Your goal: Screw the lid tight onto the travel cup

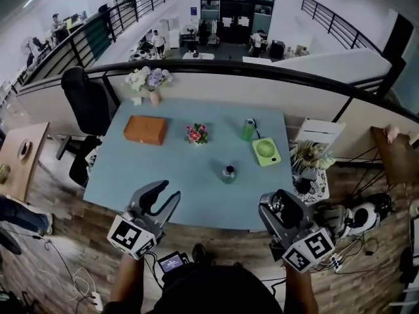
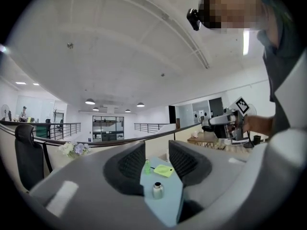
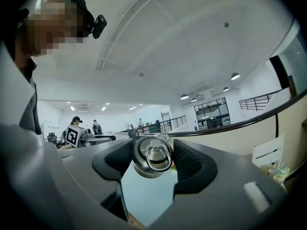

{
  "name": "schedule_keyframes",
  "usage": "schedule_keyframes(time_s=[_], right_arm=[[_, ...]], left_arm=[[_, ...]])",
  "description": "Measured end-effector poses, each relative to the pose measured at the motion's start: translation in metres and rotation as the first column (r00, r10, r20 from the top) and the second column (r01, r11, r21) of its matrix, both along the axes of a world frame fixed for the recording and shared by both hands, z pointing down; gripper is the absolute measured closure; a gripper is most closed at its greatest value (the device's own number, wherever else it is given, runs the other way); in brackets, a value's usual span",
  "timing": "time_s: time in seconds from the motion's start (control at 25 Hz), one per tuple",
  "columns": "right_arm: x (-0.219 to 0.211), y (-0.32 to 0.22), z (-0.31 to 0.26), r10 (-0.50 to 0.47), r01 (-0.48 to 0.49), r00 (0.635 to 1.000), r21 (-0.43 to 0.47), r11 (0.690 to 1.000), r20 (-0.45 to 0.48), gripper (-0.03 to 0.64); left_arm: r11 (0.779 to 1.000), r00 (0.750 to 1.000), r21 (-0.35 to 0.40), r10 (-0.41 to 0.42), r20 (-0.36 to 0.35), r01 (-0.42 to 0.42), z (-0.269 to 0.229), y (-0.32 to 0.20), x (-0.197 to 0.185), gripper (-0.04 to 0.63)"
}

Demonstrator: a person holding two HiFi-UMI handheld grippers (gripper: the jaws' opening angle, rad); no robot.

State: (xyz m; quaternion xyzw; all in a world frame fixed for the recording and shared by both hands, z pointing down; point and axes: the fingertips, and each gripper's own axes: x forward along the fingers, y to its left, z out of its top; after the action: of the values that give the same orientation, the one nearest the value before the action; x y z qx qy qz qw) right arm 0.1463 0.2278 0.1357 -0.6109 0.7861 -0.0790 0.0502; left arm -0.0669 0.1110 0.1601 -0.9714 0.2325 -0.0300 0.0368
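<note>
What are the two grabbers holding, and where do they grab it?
The right gripper clamps the metal lid by its round sides. The left gripper holds nothing.

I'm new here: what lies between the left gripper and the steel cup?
Only bare blue tabletop lies between the left gripper and the cup, as the head view shows.

I work in an open-plan office, on a mezzanine level. Indicators: black railing, office chair, staffed desks below, glass doors.
</note>
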Motion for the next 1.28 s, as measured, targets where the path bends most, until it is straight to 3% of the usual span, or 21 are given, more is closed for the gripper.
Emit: schedule_keyframes(time_s=[0.64, 1.28], right_arm=[[-0.023, -0.033, 0.002, 0.158, -0.159, 0.987, -0.022, 0.987, -0.035, 0.355], [-0.026, -0.08, 0.008, 0.151, -0.153, 0.988, -0.045, 0.987, -0.044, 0.355]], left_arm=[[0.985, 0.984, -0.025, 0.171, -0.047, -0.173, 0.016, -0.064, 0.003, 0.39], [0.979, 0.983, -0.09, 0.183, -0.035, -0.185, 0.052, -0.095, -0.002, 0.39]])
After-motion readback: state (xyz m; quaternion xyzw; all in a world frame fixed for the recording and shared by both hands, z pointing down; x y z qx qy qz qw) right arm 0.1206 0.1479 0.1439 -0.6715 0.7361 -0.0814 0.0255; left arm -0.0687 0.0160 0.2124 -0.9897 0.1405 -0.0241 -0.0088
